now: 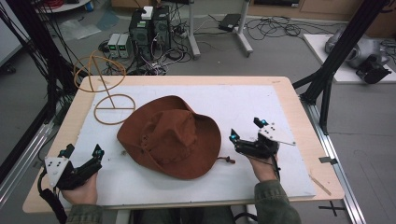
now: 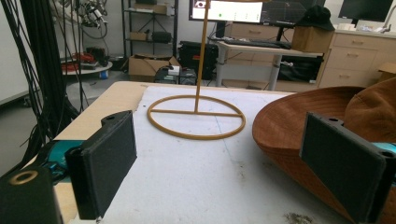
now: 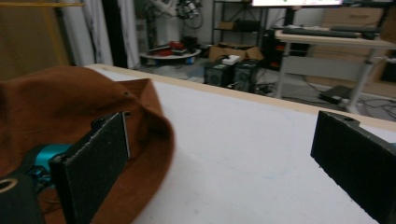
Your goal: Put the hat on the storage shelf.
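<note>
A brown wide-brimmed hat (image 1: 170, 137) lies crown up in the middle of the white mat (image 1: 261, 107). Behind it to the left stands a tan wire hat stand (image 1: 106, 91) with a ring base and a ring top. My left gripper (image 1: 84, 151) rests near the mat's front left corner, open and holding nothing. In the left gripper view the hat (image 2: 327, 116) is at the right and the stand's ring base (image 2: 196, 116) is ahead. My right gripper (image 1: 246, 129) is open just right of the hat's brim. The brim (image 3: 93, 107) sits by its left jaw in the right gripper view.
The wooden table (image 1: 285, 93) edges the mat on all sides. A thin cord with a knot (image 1: 226, 159) trails from the hat toward the right hand. Black frame posts (image 1: 336, 56) flank the table. Computers and cables (image 1: 149, 32) sit on the floor beyond.
</note>
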Available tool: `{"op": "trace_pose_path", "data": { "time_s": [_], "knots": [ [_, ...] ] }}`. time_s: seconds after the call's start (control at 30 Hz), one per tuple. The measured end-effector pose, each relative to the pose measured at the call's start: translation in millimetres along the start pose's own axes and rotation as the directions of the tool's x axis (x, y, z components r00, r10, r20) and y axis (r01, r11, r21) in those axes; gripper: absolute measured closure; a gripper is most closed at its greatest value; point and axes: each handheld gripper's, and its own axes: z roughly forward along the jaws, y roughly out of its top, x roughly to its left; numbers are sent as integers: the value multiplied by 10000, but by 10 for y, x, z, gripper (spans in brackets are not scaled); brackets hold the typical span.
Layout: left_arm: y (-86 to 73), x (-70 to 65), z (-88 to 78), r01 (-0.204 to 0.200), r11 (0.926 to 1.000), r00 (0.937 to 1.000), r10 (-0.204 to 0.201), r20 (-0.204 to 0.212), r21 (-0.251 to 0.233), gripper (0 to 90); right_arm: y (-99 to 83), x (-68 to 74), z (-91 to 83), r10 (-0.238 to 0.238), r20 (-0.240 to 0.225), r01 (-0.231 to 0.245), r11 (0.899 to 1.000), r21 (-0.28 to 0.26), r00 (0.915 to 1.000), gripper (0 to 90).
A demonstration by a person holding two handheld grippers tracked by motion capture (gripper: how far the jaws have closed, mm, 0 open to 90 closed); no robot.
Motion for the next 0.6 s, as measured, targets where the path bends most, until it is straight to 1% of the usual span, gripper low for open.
{"op": "trace_pose_path", "data": {
  "time_s": [0.1, 0.23, 0.3, 0.33, 0.37, 0.4, 0.43, 0.47, 0.5, 0.53, 0.6],
  "knots": [
    [5, 1, -8, 7, 10000, 10000, -7, -8, -5, 112, 73, 124, 93, -125, -489, 133, 9998, 162, 9987, 35],
    [7, 7, -13, 25, 10000, 10000, -25, 8, -1, 112, 180, 294, 222, -307, -1151, 339, 9991, 253, 9929, 35],
    [6, 9, -13, 64, 10000, 10000, -63, 10, -32, 112, 220, 379, 284, -493, -1390, 541, 9981, 309, 9891, 35],
    [6, 13, -15, 66, 10000, 10000, -66, 5, -20, 112, 234, 423, 315, -487, -1521, 545, 9979, 342, 9872, 35],
    [7, 17, -15, 78, 10000, 10000, -78, 2, -20, 112, 234, 423, 315, -487, -1521, 545, 9979, 342, 9872, 35],
    [7, 22, -16, 74, 10000, 10000, -74, 0, -16, 112, 257, 505, 371, -546, -1758, 627, 9972, 409, 9829, 35],
    [6, 25, -15, 97, 9999, 9999, -97, -31, -38, 112, 257, 505, 371, -546, -1758, 627, 9972, 409, 9829, 35],
    [7, 32, -17, 125, 9999, 9999, -125, -33, -40, 112, 272, 584, 426, -619, -1996, 723, 9964, 453, 9779, 35],
    [7, 32, -17, 125, 9999, 9999, -125, -33, -40, 112, 272, 584, 426, -619, -1996, 723, 9964, 453, 9779, 35],
    [7, 36, -18, 116, 9999, 9999, -116, -41, -40, 112, 277, 671, 491, -686, -2198, 802, 9958, 443, 9731, 35],
    [7, 36, -16, 149, 9999, 9999, -149, -57, -69, 112, 271, 738, 544, -654, -2356, 789, 9957, 483, 9696, 35]
  ]
}}
